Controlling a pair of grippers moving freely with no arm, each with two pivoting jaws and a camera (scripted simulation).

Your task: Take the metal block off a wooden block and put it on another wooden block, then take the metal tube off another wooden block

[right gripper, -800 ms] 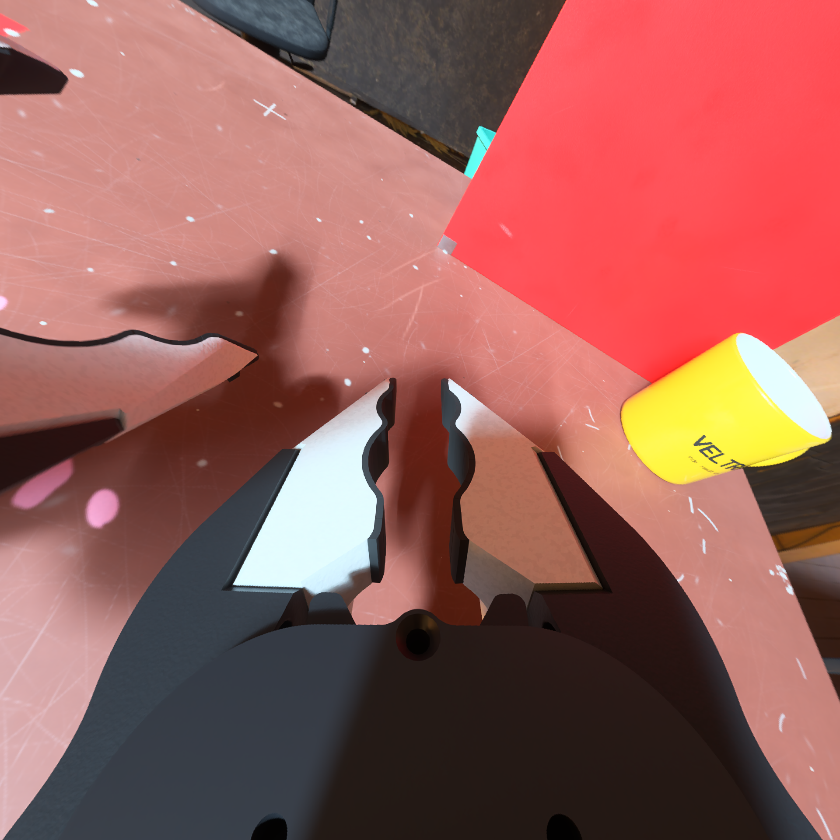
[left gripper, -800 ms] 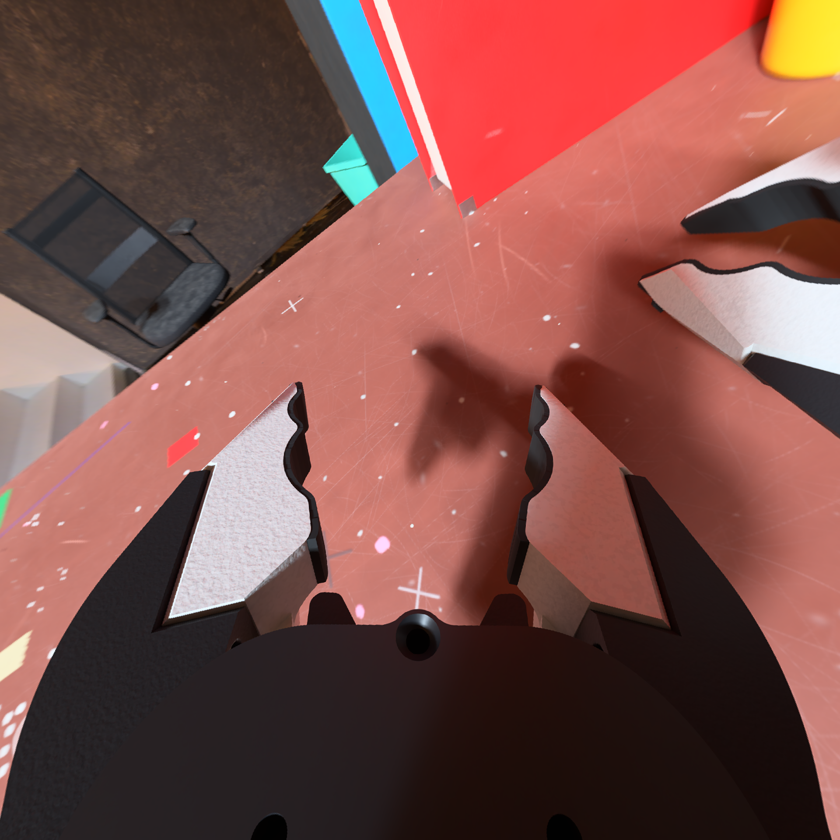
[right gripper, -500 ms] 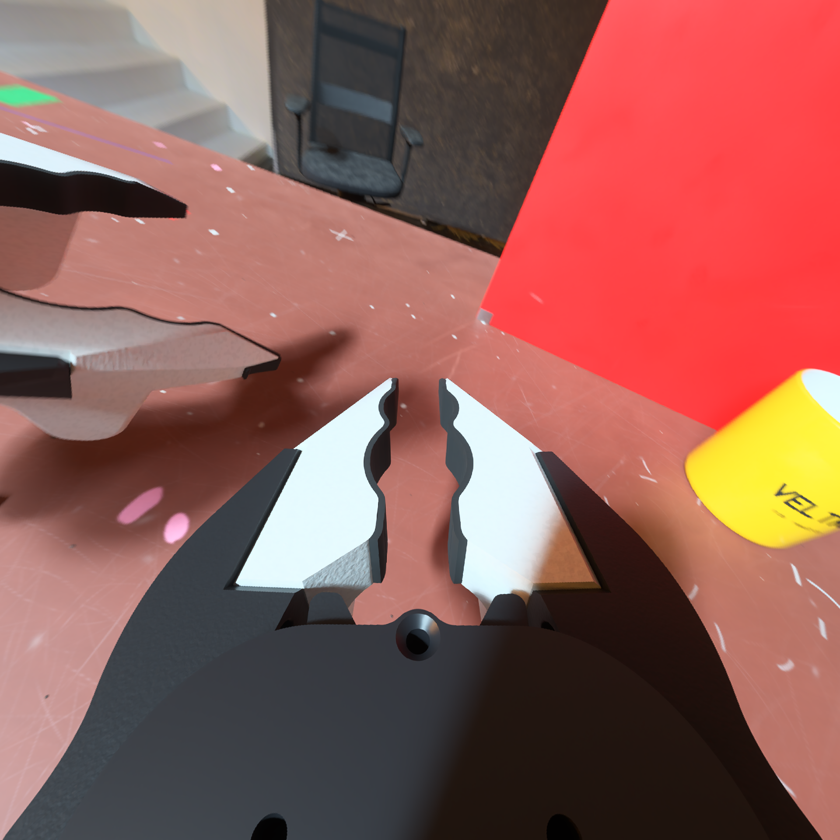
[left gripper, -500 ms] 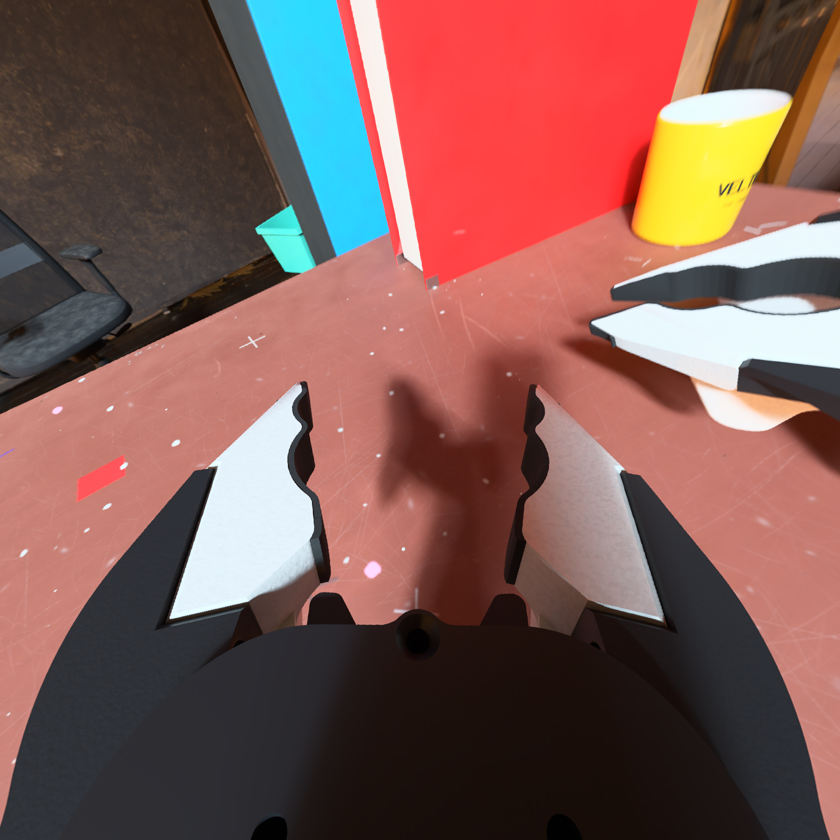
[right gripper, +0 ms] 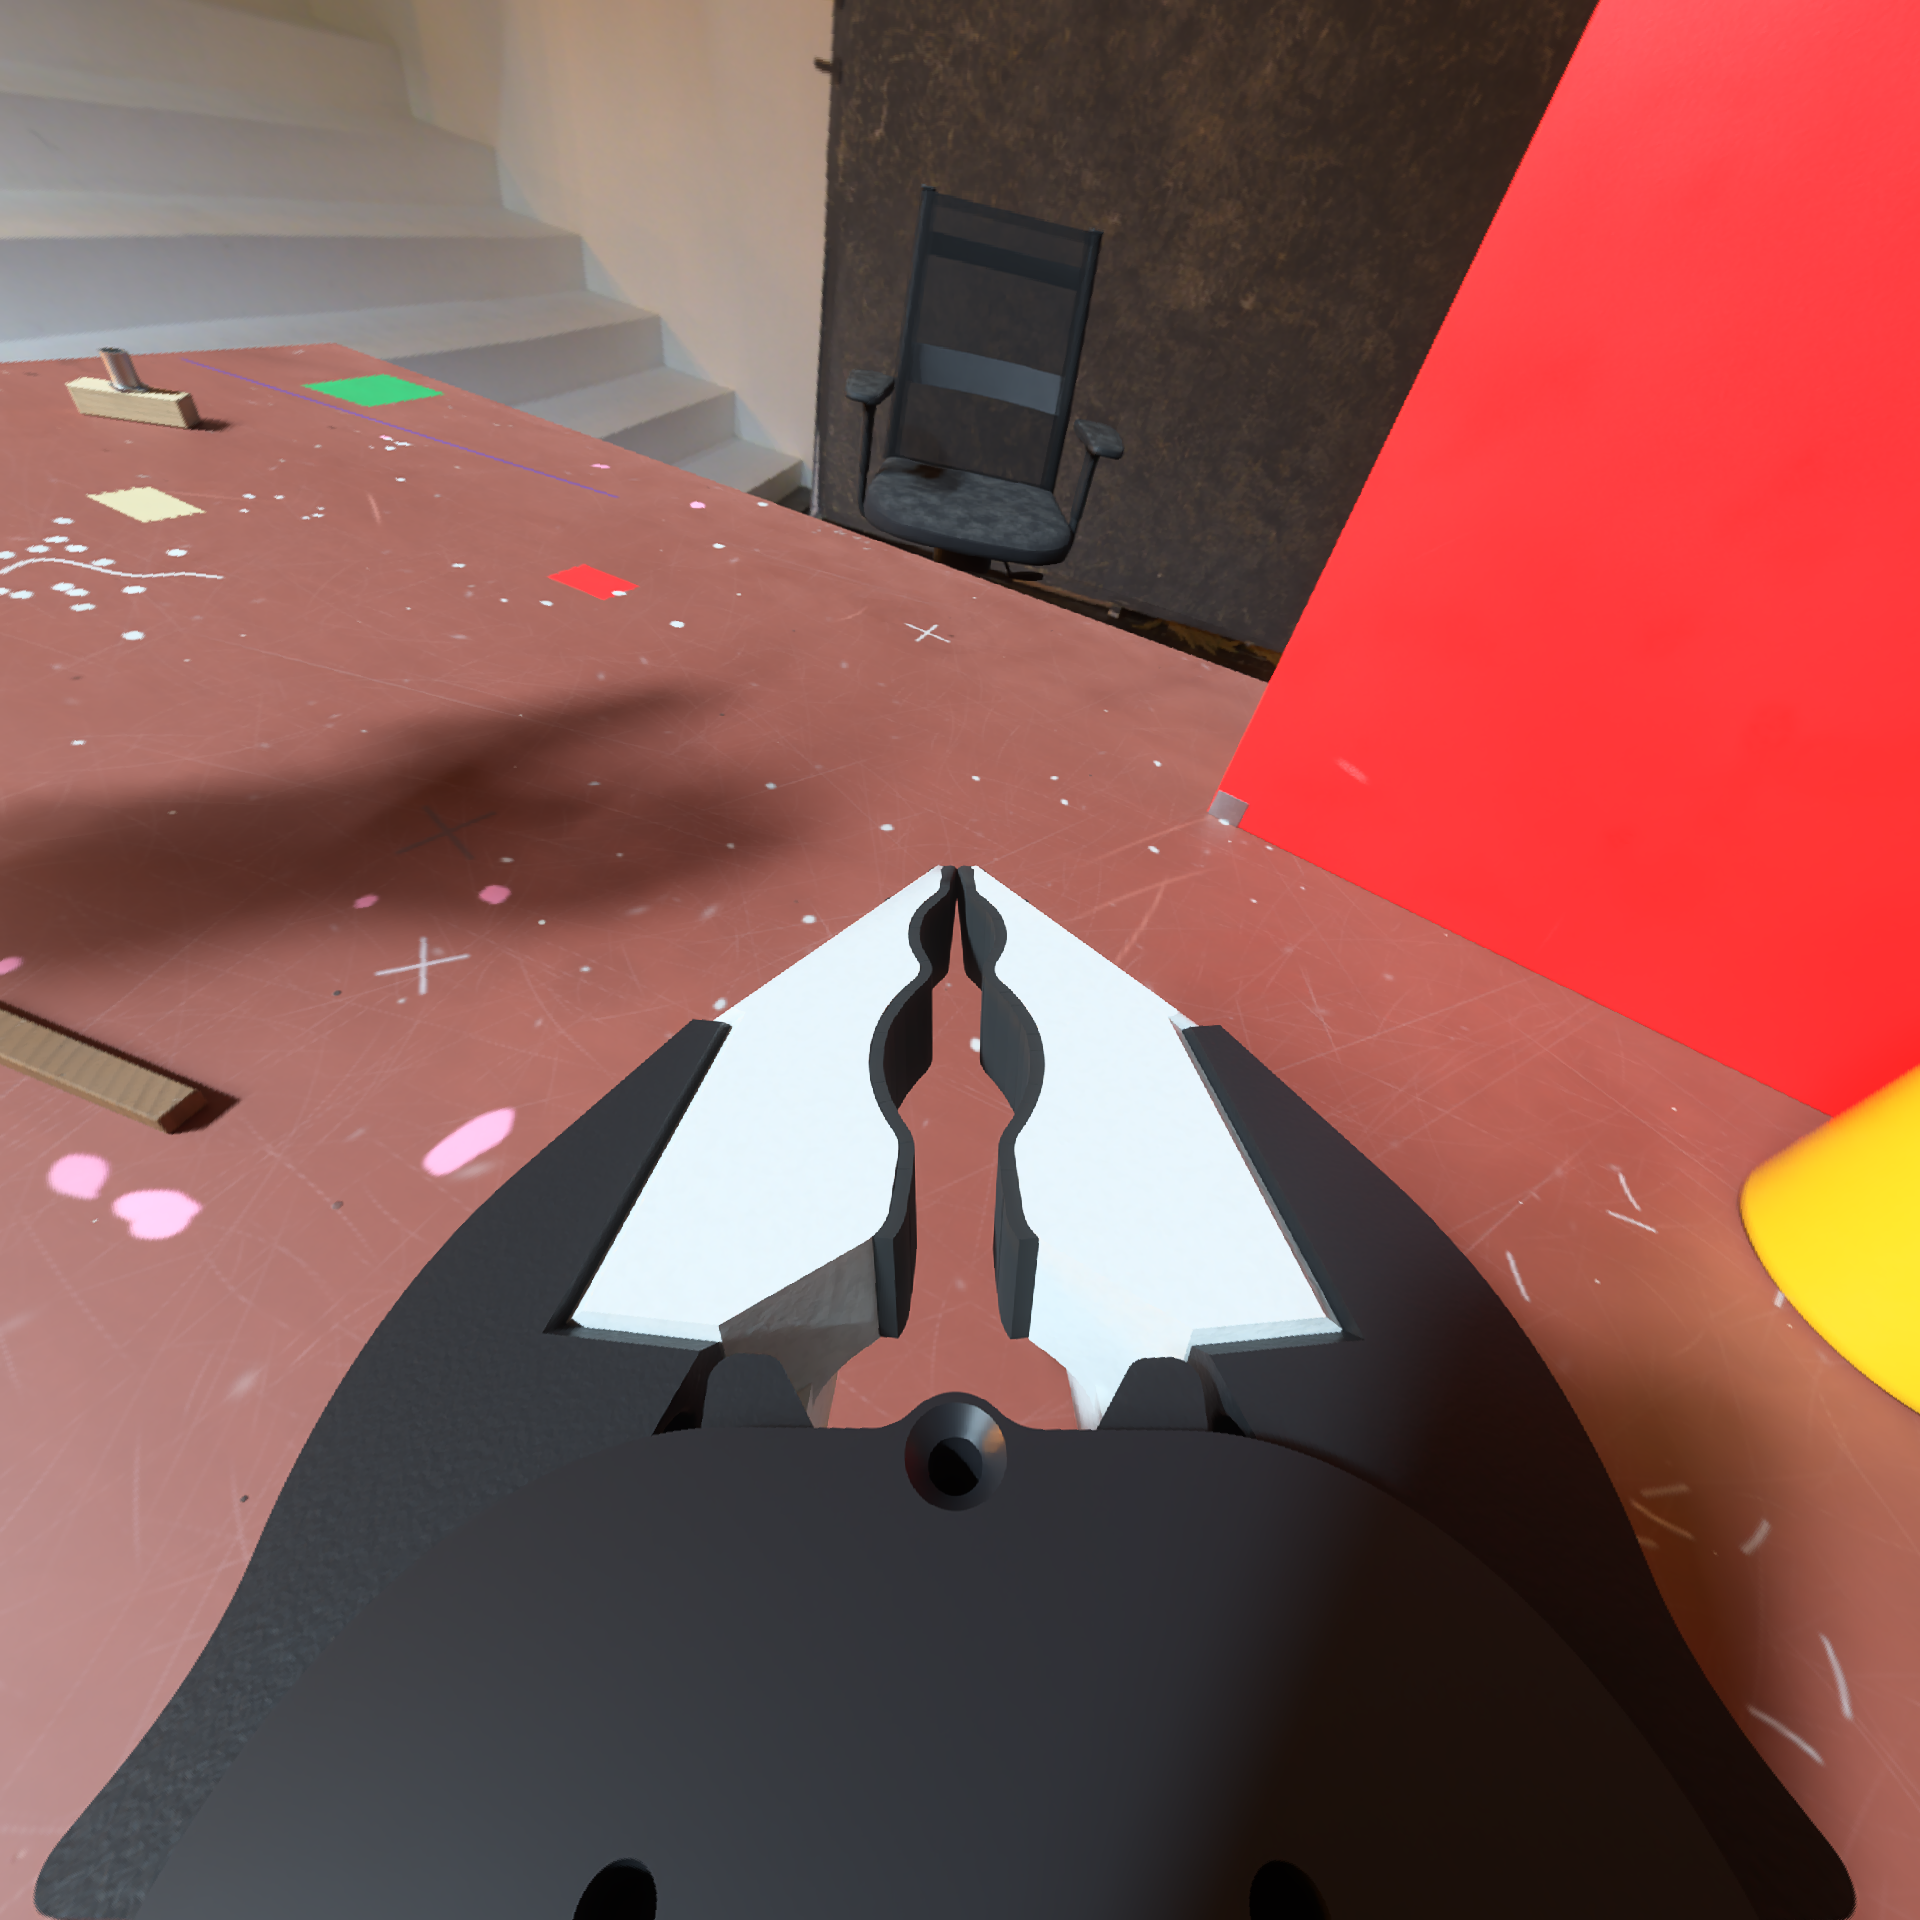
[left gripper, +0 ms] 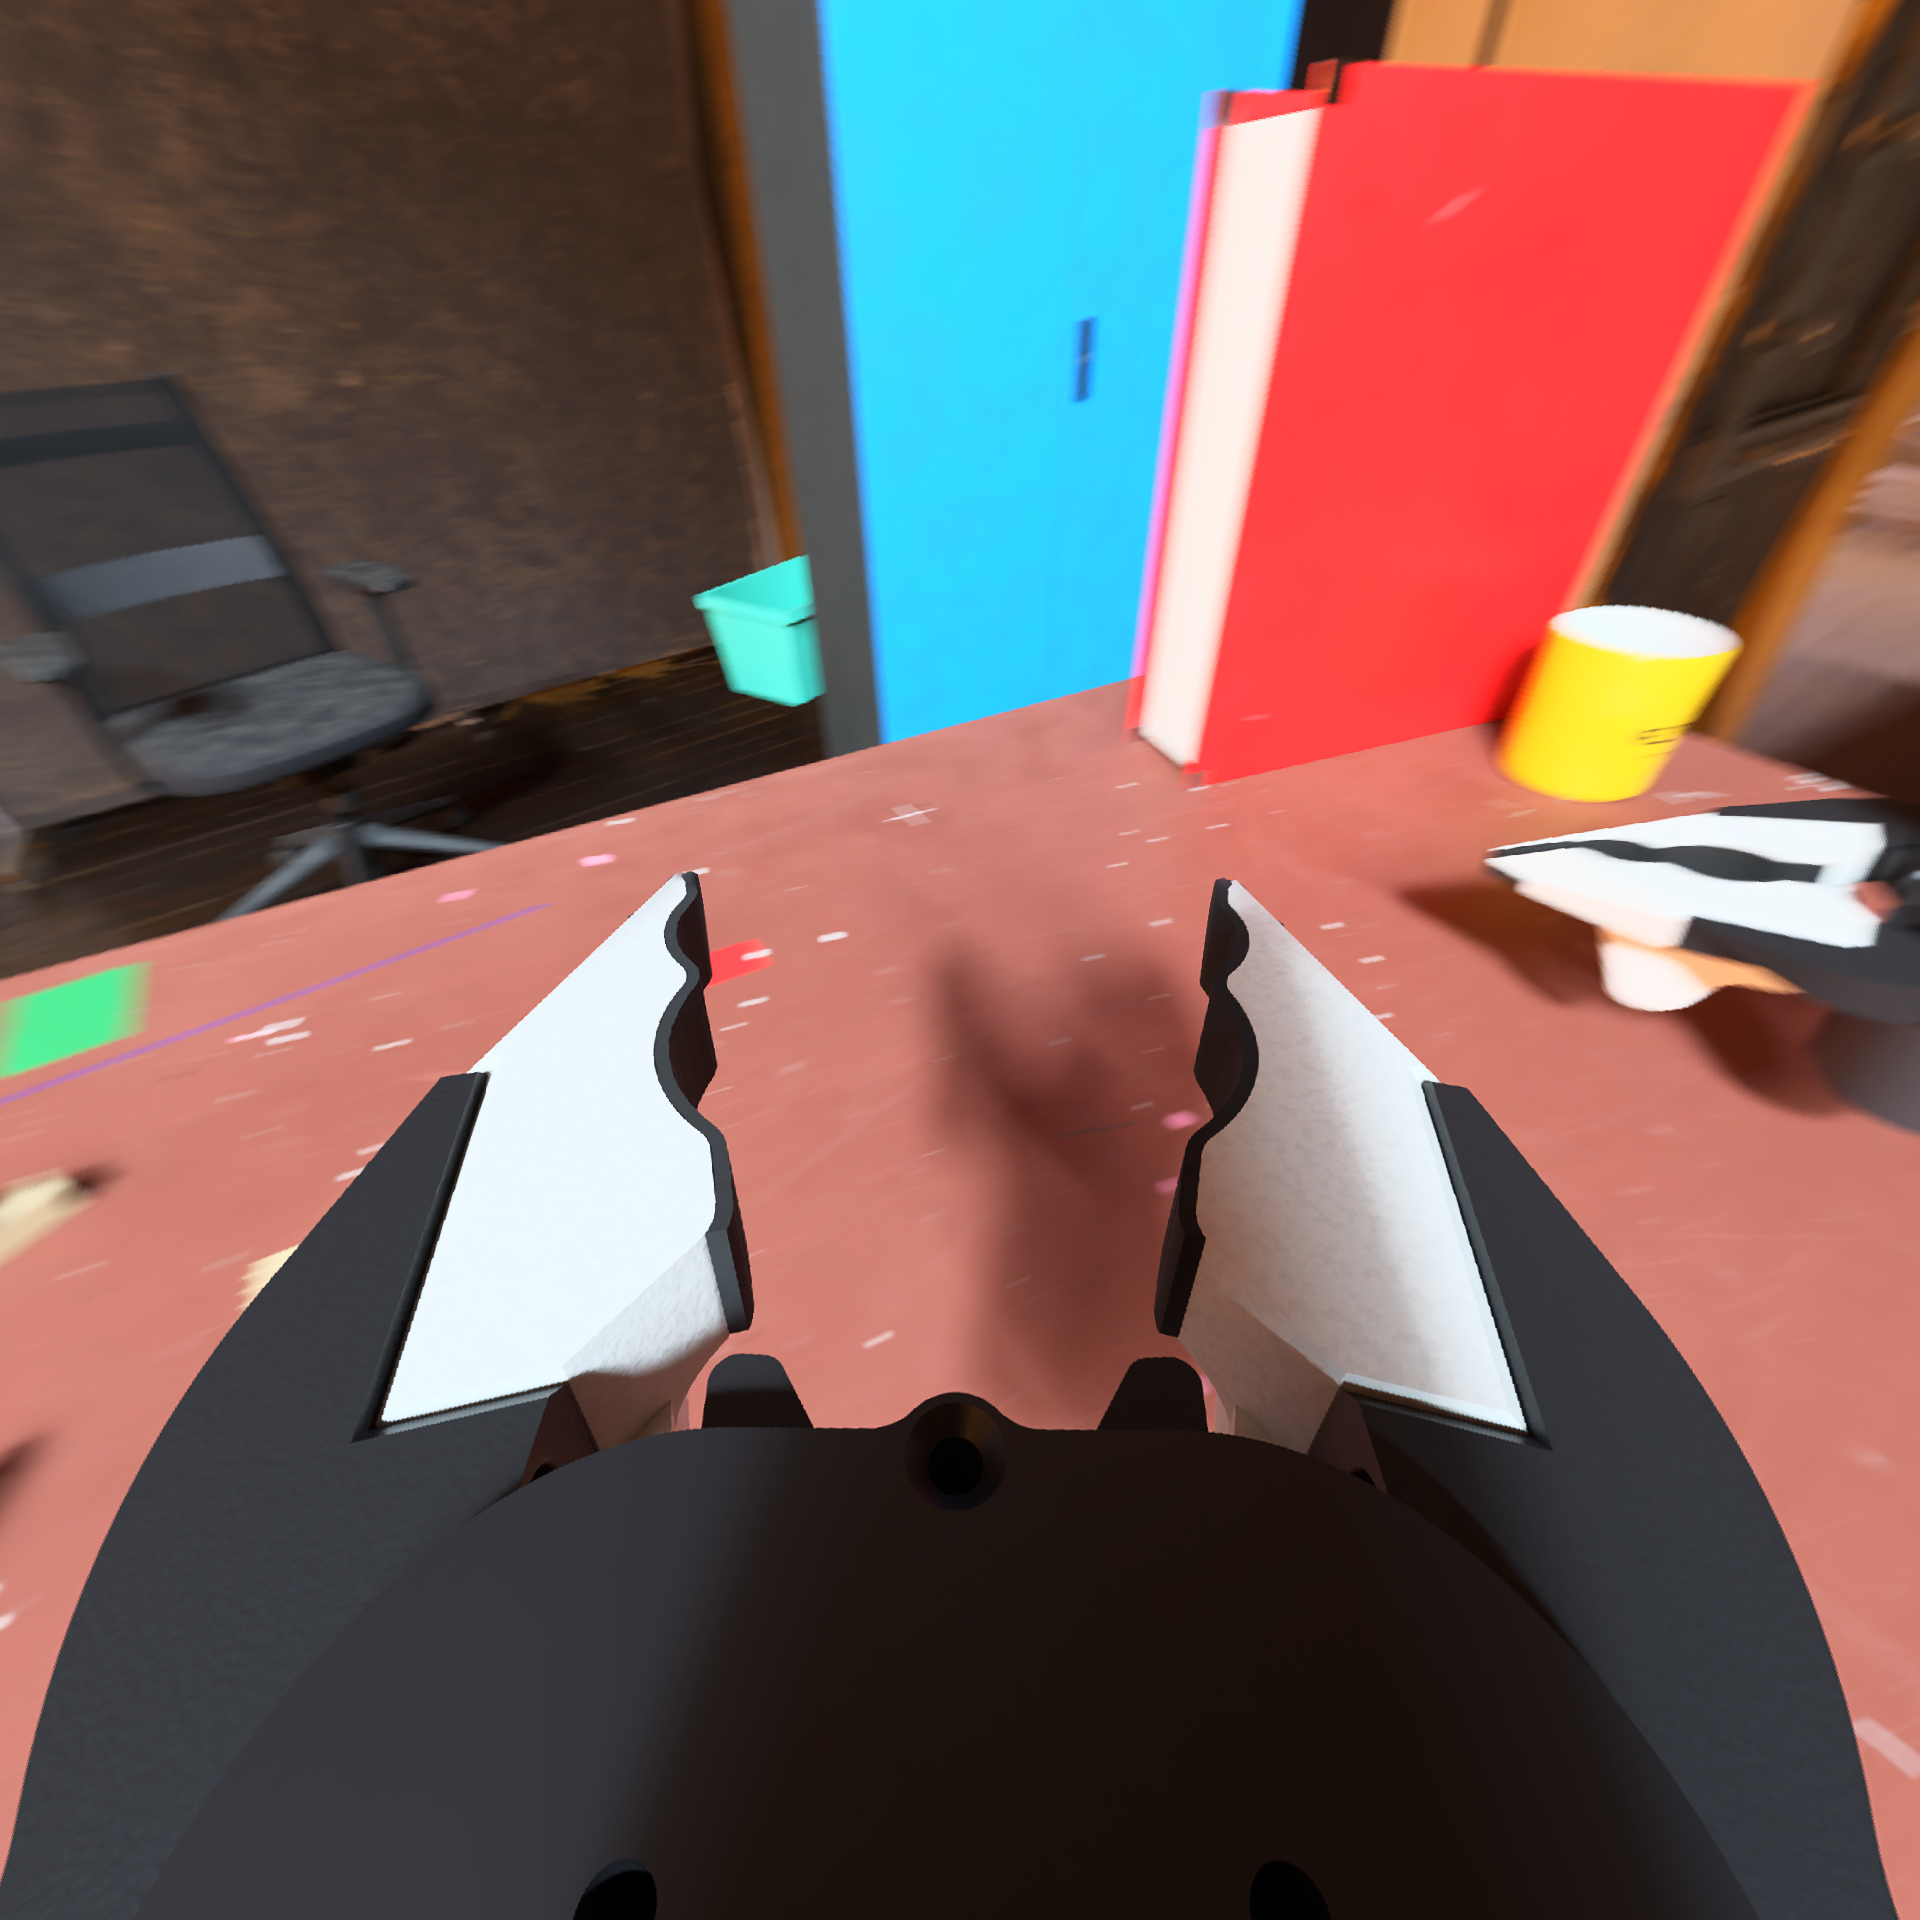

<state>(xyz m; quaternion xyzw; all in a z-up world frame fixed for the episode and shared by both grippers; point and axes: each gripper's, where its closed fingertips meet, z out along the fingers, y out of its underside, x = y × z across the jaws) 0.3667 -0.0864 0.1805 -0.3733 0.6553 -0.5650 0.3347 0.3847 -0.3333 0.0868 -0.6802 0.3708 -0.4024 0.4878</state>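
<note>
In the right wrist view, a small metal tube stands upright on a light wooden block at the far left of the reddish table. The end of another wooden block shows at the left edge, with nothing on the part I see. The metal block is not in view. My right gripper is shut and empty, low over the table and far from both blocks. My left gripper is open and empty above bare table. The right gripper shows at its right. Blurred pale wooden pieces lie at the left edge.
A tall red board stands at the back right, and also shows in the left wrist view. A yellow mug sits next to it and close to my right gripper. A blue panel, a teal bin and an office chair lie beyond the table edge.
Both views have tilted up from looking down at the table towards level. My right gripper has closed from slightly ajar to shut. The left gripper has left the right wrist view.
</note>
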